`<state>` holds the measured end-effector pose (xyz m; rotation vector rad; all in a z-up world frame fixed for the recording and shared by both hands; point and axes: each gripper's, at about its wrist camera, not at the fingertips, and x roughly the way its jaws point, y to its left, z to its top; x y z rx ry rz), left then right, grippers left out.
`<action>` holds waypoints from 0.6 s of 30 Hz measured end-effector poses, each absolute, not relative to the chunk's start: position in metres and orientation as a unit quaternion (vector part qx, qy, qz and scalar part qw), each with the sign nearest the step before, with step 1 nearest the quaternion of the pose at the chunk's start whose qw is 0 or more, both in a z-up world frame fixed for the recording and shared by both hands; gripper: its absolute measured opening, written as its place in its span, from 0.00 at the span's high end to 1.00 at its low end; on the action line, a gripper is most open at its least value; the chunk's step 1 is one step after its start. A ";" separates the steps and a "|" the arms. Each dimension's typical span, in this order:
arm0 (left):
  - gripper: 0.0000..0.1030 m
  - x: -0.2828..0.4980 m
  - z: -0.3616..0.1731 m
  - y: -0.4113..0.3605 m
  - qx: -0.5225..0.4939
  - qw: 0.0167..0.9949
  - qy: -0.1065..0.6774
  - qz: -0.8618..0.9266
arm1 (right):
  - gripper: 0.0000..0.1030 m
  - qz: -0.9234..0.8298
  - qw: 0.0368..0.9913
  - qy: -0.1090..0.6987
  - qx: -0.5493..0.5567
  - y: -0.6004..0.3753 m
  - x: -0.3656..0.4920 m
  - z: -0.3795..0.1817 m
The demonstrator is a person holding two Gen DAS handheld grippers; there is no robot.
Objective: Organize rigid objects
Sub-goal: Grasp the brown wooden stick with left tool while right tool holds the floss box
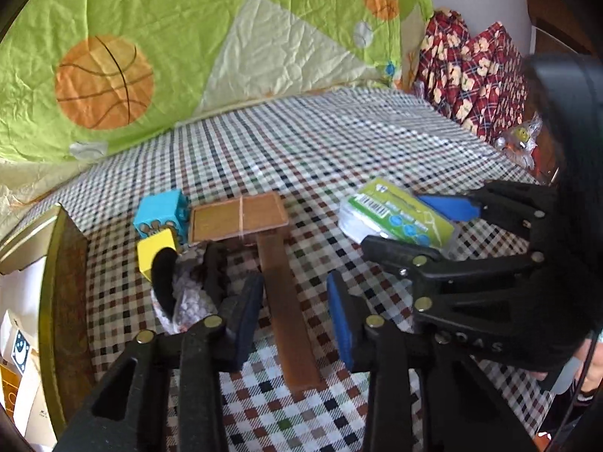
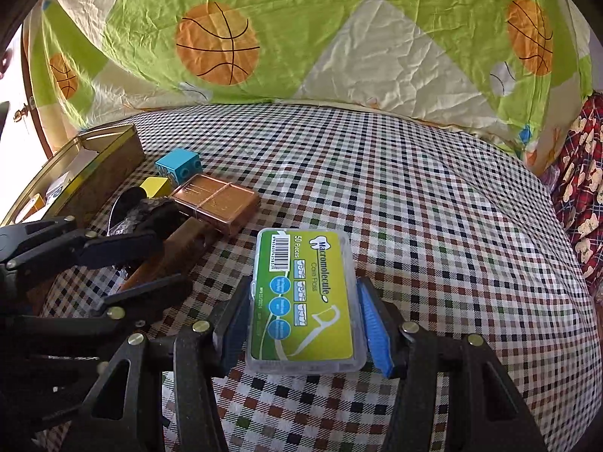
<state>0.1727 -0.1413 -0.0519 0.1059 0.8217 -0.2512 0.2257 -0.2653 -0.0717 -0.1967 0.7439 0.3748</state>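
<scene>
Checkered cloth [image 2: 414,196] covers the table; a basketball quilt [image 2: 301,37] hangs at twelve o'clock. My right claw [image 2: 301,324] grasps the floss box [image 2: 305,297]. My left claw [image 1: 294,312] straddles the brown brush handle [image 1: 286,301], not touching.

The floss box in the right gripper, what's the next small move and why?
Probably lift the floss box slightly off the checked cloth: the right gripper has its pads against both long sides, so it looks gripped and ready to carry.
</scene>
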 end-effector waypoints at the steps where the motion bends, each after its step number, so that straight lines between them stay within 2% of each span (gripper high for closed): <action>1: 0.67 0.177 -0.054 -0.141 0.048 0.904 0.406 -0.122 | 0.45 0.184 0.909 0.364 -0.090 -0.267 0.227 -0.072; 3: 0.64 0.182 -0.058 -0.139 0.035 0.900 0.416 -0.126 | 0.45 0.181 0.907 0.371 -0.079 -0.270 0.230 -0.073; 4: 0.66 0.183 -0.059 -0.139 0.033 0.899 0.419 -0.125 | 0.45 0.183 0.907 0.373 -0.072 -0.272 0.232 -0.074; 7: 0.78 0.182 -0.061 -0.144 0.045 0.897 0.422 -0.128 | 0.45 0.192 0.906 0.373 -0.058 -0.275 0.232 -0.073; 8: 0.85 0.183 -0.062 -0.145 0.050 0.896 0.421 -0.128 | 0.45 0.190 0.906 0.373 -0.059 -0.275 0.233 -0.073; 18: 0.86 0.180 -0.057 -0.137 0.037 0.905 0.405 -0.124 | 0.45 0.176 0.917 0.351 -0.071 -0.273 0.225 -0.068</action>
